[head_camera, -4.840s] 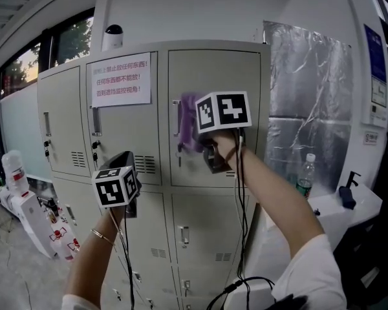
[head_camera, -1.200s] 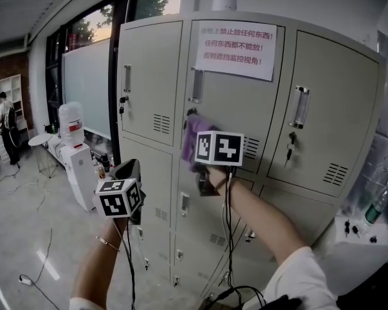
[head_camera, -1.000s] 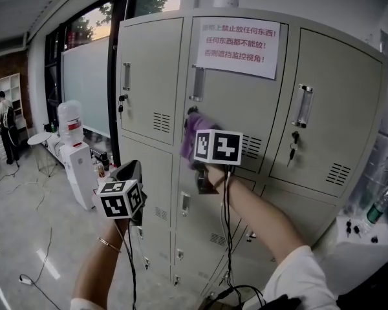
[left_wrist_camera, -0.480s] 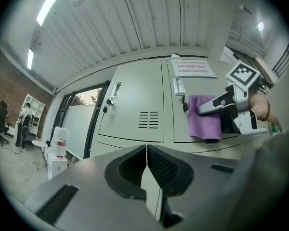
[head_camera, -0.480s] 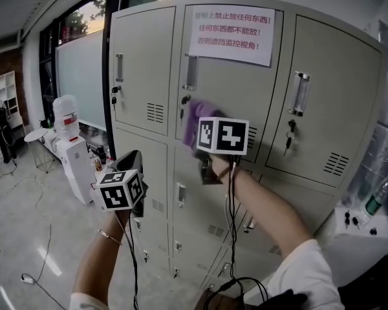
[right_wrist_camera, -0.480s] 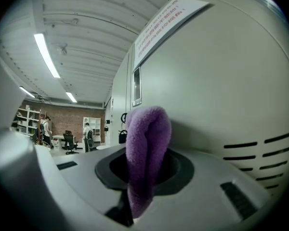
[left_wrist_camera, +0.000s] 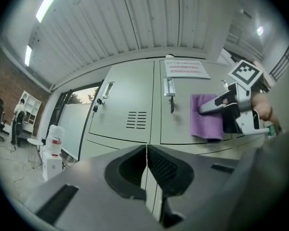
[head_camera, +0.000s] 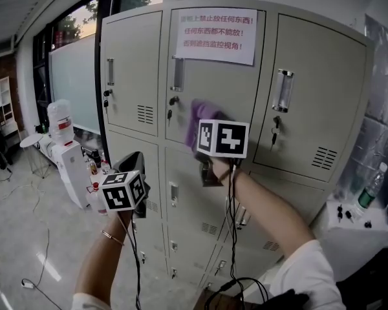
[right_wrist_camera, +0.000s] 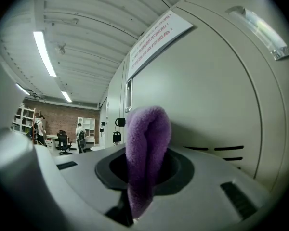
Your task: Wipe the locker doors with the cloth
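A purple cloth (head_camera: 200, 117) is pressed flat against the middle upper locker door (head_camera: 236, 86), just right of its lock and below the white sign (head_camera: 220, 28). My right gripper (head_camera: 204, 133) is shut on the cloth, and in the right gripper view a fold of the cloth (right_wrist_camera: 147, 143) bulges up between the jaws (right_wrist_camera: 143, 174) close to the door. My left gripper (head_camera: 130, 161) hangs lower left, away from the lockers, shut on nothing. The left gripper view shows its jaws (left_wrist_camera: 147, 170) closed, with the cloth (left_wrist_camera: 207, 117) beyond them.
Grey locker doors (head_camera: 126, 70) run left and right, each with a handle (head_camera: 176, 74). A water dispenser (head_camera: 59, 150) stands at the left, and a bottle (head_camera: 370, 186) is on a white table (head_camera: 349, 234) at the right. Cables hang from both grippers.
The cloth came from the right upper door to the middle one. Over the last second it slid right, uncovering the lock. The left gripper has stayed low.
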Demonstrator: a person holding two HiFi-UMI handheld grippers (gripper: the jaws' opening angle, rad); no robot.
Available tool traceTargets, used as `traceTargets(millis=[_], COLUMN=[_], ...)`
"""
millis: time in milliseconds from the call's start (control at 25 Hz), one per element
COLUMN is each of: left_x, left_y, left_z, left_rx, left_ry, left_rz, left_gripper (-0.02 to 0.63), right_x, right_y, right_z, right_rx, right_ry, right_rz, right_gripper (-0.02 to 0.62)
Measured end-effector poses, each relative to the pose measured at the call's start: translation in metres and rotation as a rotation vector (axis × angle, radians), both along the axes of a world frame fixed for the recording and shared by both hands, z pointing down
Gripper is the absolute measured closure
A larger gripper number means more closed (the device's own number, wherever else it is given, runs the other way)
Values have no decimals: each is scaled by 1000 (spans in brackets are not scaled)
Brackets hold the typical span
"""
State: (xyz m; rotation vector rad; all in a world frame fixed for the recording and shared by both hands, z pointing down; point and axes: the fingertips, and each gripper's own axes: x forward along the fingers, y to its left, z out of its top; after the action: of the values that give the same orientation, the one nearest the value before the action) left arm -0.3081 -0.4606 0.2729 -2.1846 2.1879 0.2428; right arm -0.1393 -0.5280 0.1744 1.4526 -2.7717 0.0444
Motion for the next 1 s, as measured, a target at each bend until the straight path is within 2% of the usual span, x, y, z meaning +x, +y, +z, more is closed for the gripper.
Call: traceTargets(millis=[1000], left_x=[79], left_y=[-22], left_z=[-15], left_rx=[23], left_ry=[-7], left_rz=[139], left_gripper=[596], right_x=[95], right_y=[19], right_z=[2], right_rx=[-17], right_ry=[-28], right_rz=[130], right_gripper=[529])
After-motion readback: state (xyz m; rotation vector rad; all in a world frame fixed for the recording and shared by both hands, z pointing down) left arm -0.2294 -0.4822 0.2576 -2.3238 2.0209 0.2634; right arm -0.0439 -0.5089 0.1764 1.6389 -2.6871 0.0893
